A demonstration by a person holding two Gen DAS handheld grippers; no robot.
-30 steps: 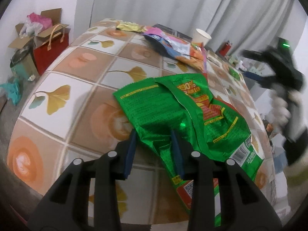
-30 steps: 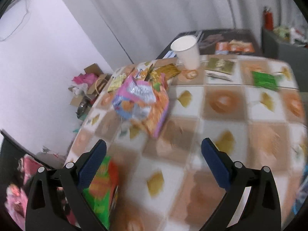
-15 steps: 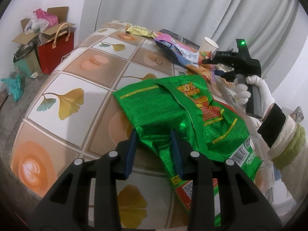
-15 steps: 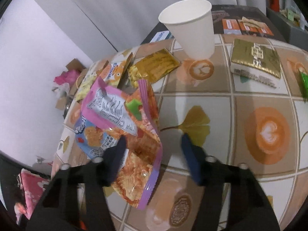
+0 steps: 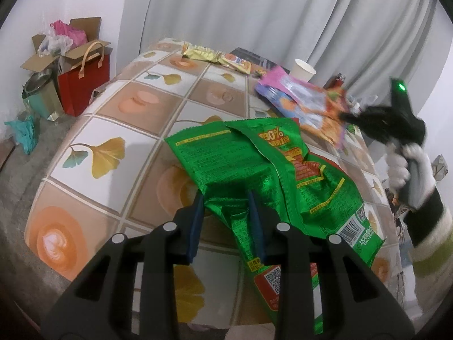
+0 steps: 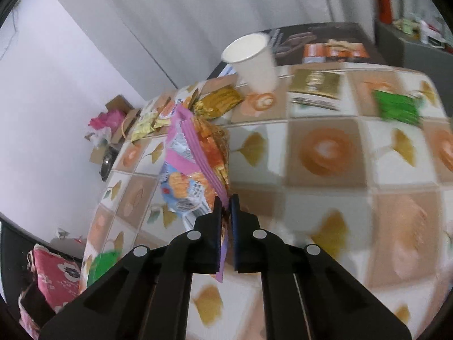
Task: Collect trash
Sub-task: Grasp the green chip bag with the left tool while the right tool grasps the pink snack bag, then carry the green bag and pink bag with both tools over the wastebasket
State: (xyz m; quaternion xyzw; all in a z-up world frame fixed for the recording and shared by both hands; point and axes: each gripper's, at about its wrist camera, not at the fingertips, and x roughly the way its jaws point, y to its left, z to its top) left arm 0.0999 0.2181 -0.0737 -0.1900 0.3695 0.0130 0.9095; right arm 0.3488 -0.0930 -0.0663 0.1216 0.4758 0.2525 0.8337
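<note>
My left gripper (image 5: 226, 212) is shut on a large green snack bag (image 5: 254, 164) and holds it over the near part of the patterned table (image 5: 113, 130). My right gripper (image 6: 225, 206) is shut on the edge of a pink and orange snack bag (image 6: 195, 158) and holds it lifted above the table (image 6: 325, 147); that bag also shows in the left wrist view (image 5: 300, 104), with the right gripper (image 5: 354, 117) at its right end. A white paper cup (image 6: 254, 62) stands at the table's far edge, seen too in the left wrist view (image 5: 304, 69).
Gold wrappers (image 6: 218, 102) and a gold packet (image 6: 314, 85) lie near the cup, a small green packet (image 6: 396, 106) to the right. More wrappers (image 5: 215, 55) lie at the far end. A red bag (image 5: 85, 85) and cardboard box (image 5: 62, 48) stand on the floor left.
My right gripper closed on the pink and orange bag and lifted it off the table. My left gripper keeps its hold on the green bag, about in place.
</note>
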